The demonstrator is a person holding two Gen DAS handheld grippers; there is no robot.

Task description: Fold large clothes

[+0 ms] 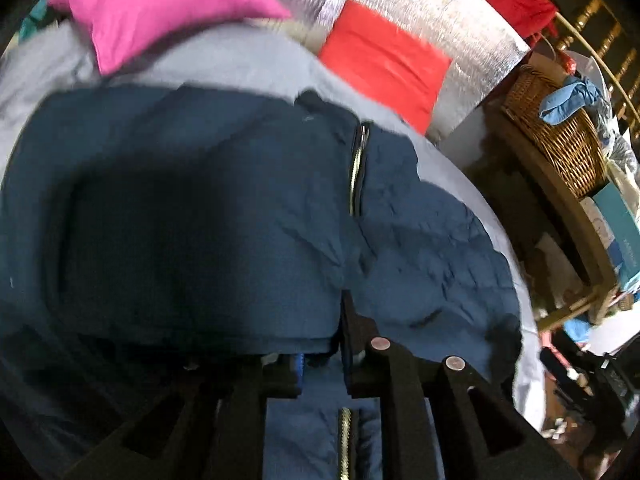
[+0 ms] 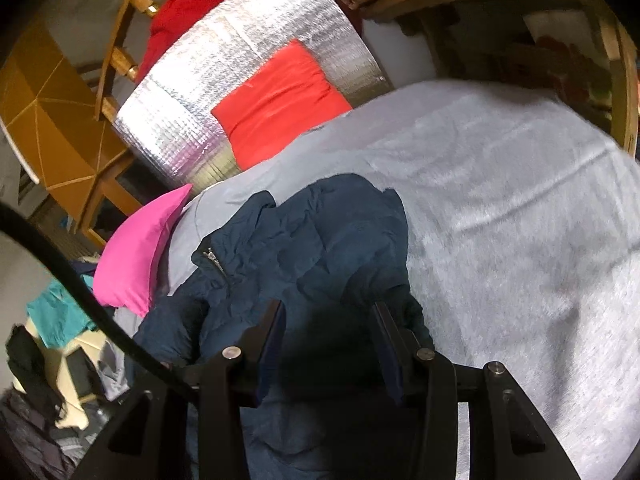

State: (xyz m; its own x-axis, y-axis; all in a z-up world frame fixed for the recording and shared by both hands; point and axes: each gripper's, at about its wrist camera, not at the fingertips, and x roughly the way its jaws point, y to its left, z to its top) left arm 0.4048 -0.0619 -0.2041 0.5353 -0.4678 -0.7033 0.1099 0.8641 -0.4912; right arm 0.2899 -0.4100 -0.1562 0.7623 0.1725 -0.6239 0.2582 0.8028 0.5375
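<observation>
A navy puffer jacket (image 1: 400,248) with a gold zip (image 1: 356,176) lies crumpled on a pale grey blanket (image 2: 520,220). In the left wrist view a thick fold of it drapes over my left gripper (image 1: 320,344). The fold hides the left fingertip and fills the narrow gap up to the right finger (image 1: 346,320). In the right wrist view the jacket (image 2: 304,248) bunches up between the fingers of my right gripper (image 2: 328,316), which is shut on a puffy wad of it. Its collar and zip end (image 2: 212,258) point to the left.
A pink pillow (image 1: 160,8) and a red cushion (image 1: 384,64) lie at the blanket's far side against a silver foil sheet (image 2: 240,60). A wicker basket (image 1: 560,136) sits on a wooden shelf. A black cable (image 2: 60,264) crosses a clothes pile (image 2: 56,316).
</observation>
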